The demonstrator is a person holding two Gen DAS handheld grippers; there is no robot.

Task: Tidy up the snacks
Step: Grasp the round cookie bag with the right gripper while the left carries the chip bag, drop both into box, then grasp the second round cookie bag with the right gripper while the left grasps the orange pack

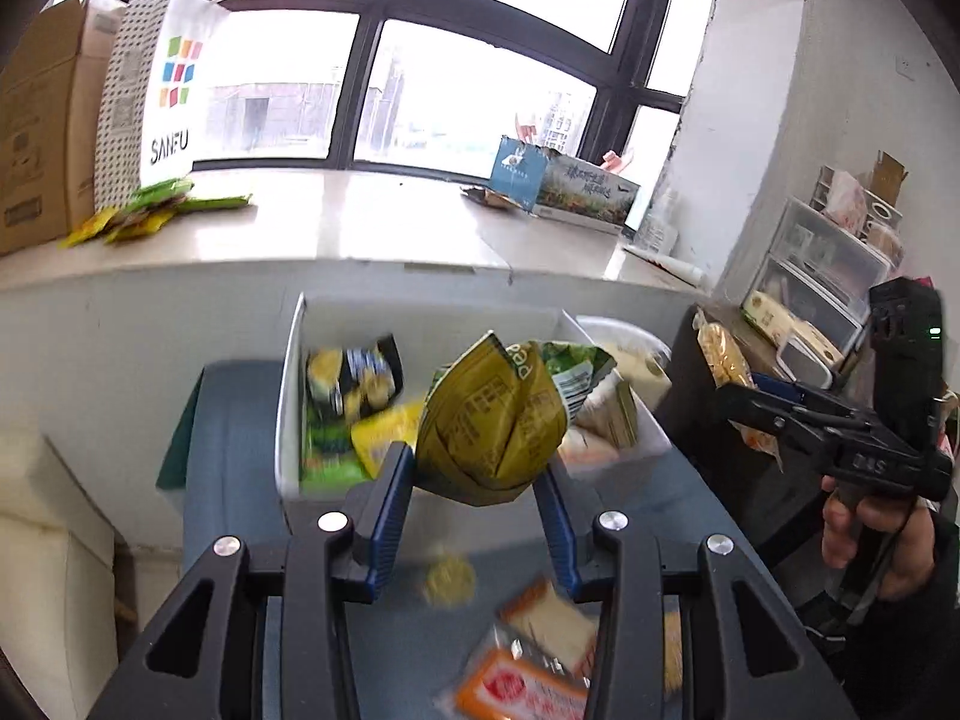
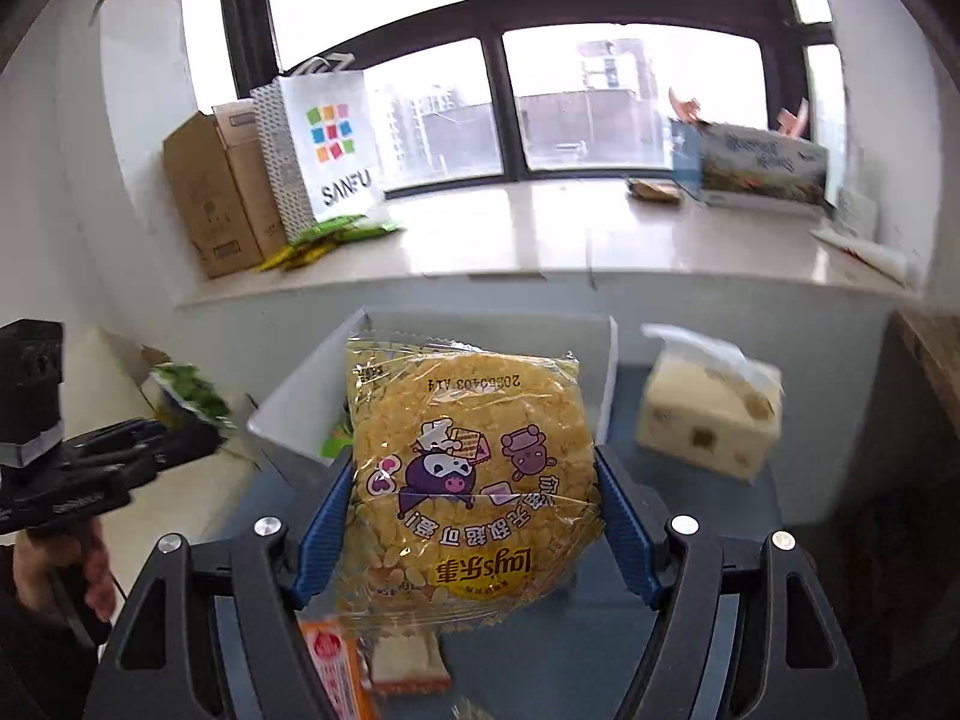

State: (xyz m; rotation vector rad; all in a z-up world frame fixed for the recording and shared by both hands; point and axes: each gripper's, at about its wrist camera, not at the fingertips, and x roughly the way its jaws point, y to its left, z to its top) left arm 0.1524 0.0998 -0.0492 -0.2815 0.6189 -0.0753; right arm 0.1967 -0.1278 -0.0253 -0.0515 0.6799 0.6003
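Note:
My left gripper (image 1: 480,474) is shut on an olive-green snack bag (image 1: 492,420) and holds it above the near edge of a white bin (image 1: 288,396) that holds several snack packets. My right gripper (image 2: 474,480) is shut on a clear packet with a round yellow rice cake (image 2: 468,480), held in front of the same white bin (image 2: 282,426). The right gripper also shows at the right of the left wrist view (image 1: 840,420). The left gripper shows at the left of the right wrist view (image 2: 90,468).
An orange packet and a bread packet (image 1: 540,618) lie on the blue table (image 1: 240,420) under the grippers. A tissue pack (image 2: 708,414) stands right of the bin. The windowsill (image 1: 360,222) carries a SANFU bag (image 1: 156,78), cardboard boxes, green packets and a tissue box (image 1: 564,186). Clear drawers (image 1: 822,276) stand at right.

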